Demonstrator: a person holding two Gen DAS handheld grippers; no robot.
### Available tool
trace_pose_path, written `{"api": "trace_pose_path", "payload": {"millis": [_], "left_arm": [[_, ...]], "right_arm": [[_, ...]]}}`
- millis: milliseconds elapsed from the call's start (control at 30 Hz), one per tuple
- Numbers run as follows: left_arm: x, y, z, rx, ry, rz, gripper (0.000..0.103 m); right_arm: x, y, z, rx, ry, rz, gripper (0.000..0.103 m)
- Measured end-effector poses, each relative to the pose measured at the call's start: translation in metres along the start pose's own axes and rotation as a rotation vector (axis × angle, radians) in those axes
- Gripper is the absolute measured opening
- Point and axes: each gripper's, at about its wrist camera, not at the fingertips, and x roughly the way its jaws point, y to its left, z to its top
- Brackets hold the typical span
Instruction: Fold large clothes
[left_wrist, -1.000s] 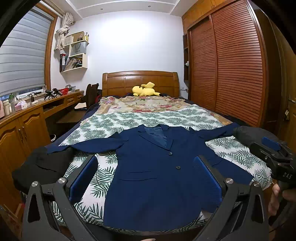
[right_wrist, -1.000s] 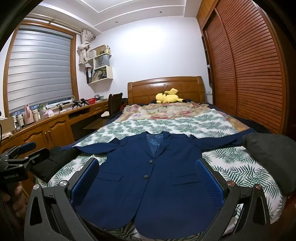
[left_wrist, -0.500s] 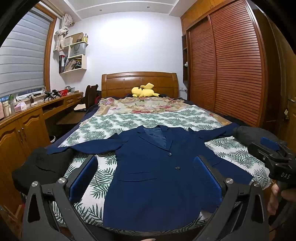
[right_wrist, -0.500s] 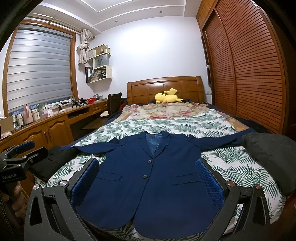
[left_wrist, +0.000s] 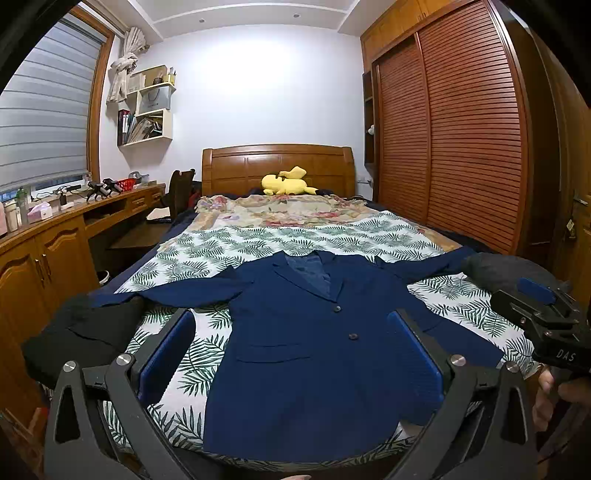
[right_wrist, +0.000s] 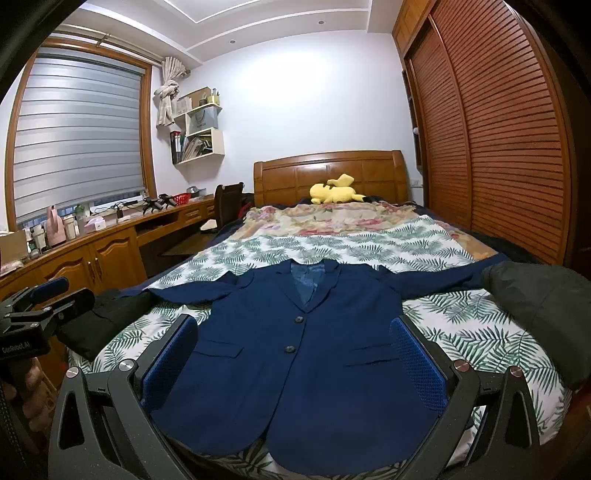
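A navy blue blazer (left_wrist: 314, 343) lies flat and face up on the leaf-print bedspread (left_wrist: 236, 247), buttoned, sleeves spread to both sides, hem toward me. It also shows in the right wrist view (right_wrist: 295, 354). My left gripper (left_wrist: 291, 328) is open and empty, held above the foot of the bed before the blazer's hem. My right gripper (right_wrist: 295, 332) is open and empty at the same height; its body shows at the right of the left wrist view (left_wrist: 546, 325). The left gripper's body shows at the left of the right wrist view (right_wrist: 33, 314).
A black garment (left_wrist: 77, 336) lies at the bed's left corner and a dark grey one (right_wrist: 535, 306) at the right edge. A yellow plush (left_wrist: 288, 181) sits by the headboard. A wooden desk (left_wrist: 55, 240) runs along the left; a slatted wardrobe (left_wrist: 461, 147) lines the right.
Both views have shifted slightly; the blazer sits a little lower and closer in frame. Both grippers stay open and the blazer has not moved.
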Motion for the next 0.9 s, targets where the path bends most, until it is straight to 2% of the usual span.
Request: {"api": "trace_pose_path", "payload": {"millis": [433,900], "left_arm": [[0.011,0.009,-0.009,-0.008,0.02,0.013,0.103],[0.052,0.044,-0.034,-0.047,0.113,0.037,0.103]], "right_arm": [[0.005,-0.002,-0.002,0.001,0.015,0.013,0.103],[0.059,0.002,0.001,-0.066,0.065,0.074,0.103]]}}
